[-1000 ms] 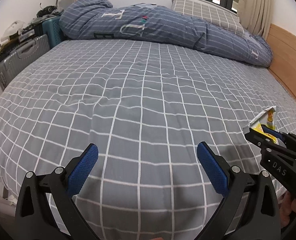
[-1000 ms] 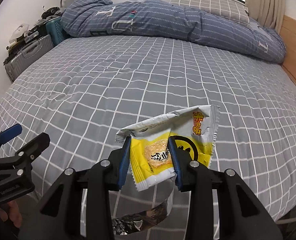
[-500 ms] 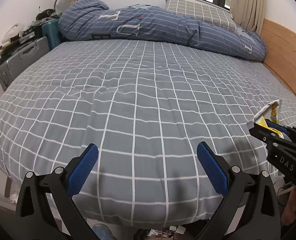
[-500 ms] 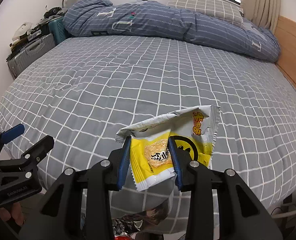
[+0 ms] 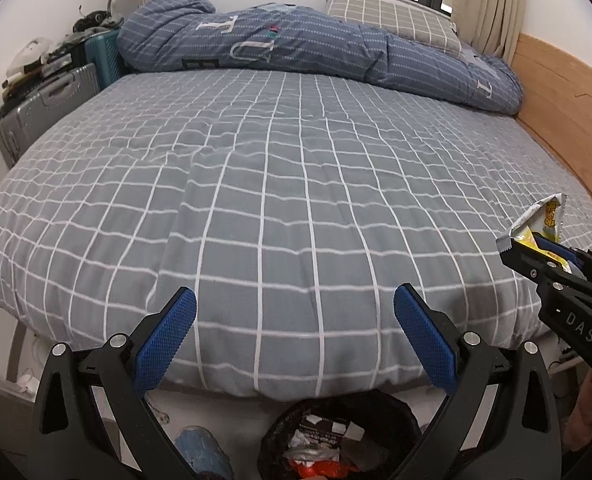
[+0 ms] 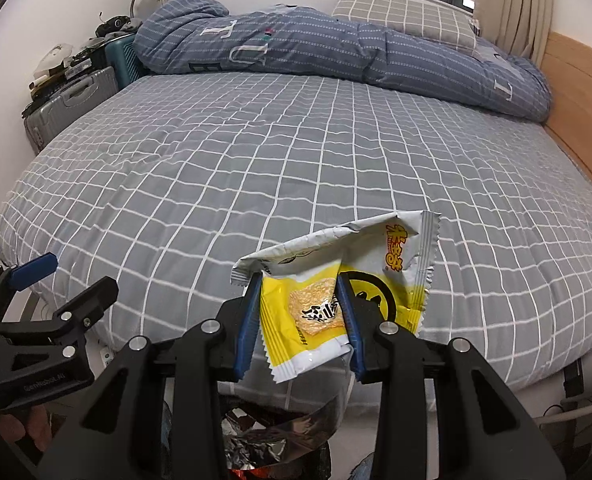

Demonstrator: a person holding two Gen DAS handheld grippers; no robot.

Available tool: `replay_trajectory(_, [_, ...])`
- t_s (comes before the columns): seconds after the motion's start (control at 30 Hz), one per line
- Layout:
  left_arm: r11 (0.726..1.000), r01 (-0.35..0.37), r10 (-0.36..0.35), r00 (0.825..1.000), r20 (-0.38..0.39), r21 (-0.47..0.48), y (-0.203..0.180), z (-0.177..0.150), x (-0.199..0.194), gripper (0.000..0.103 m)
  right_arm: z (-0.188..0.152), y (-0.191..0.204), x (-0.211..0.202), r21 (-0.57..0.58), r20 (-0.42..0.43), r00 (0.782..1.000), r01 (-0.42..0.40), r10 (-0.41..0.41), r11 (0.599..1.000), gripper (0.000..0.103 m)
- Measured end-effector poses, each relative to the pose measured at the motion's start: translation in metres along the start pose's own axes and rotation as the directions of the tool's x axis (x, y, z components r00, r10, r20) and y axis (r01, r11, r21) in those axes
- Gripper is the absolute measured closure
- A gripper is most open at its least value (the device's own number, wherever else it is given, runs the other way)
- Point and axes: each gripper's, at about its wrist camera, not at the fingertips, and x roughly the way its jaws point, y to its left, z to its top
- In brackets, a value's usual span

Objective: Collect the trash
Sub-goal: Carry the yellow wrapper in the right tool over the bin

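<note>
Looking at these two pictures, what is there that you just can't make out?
- Trash bin, left view: cut off by the bottom edge and the left claw; contents are jumbled.
- Yellow wrapper, right view: its sides are hidden behind the right claw's pads.
- Clutter on the suitcases, left view: too small.

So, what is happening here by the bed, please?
A person is clearing trash off a bed, with a two-finger tool in each hand. The right tool is shut on a yellow and white snack wrapper and holds it in the air at the foot of the bed. Just below is a black trash bin with wrappers already inside. The left tool is open and holds nothing. The wrapper has not been dropped in yet.
</note>
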Motion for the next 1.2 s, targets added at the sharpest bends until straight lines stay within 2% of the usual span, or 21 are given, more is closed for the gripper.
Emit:
replay_trajectory(0.6, [1.000, -0.001, 0.001, 1.000, -0.020, 0.027, -0.007, -0.036, -0.026, 0.006, -0.039, 0.003, -0.042, 0.011, 0.007, 1.000, -0.008, 0.008, 1.000, 0.068])
replay_trajectory(1.2, [0.999, -0.005, 0.008, 0.998, -0.059, 0.048, -0.010, -0.075, -0.046, 0.006, -0.083, 0.015, -0.064, -0.004, -0.036, 0.999, -0.041, 0.041, 0.999, 0.068])
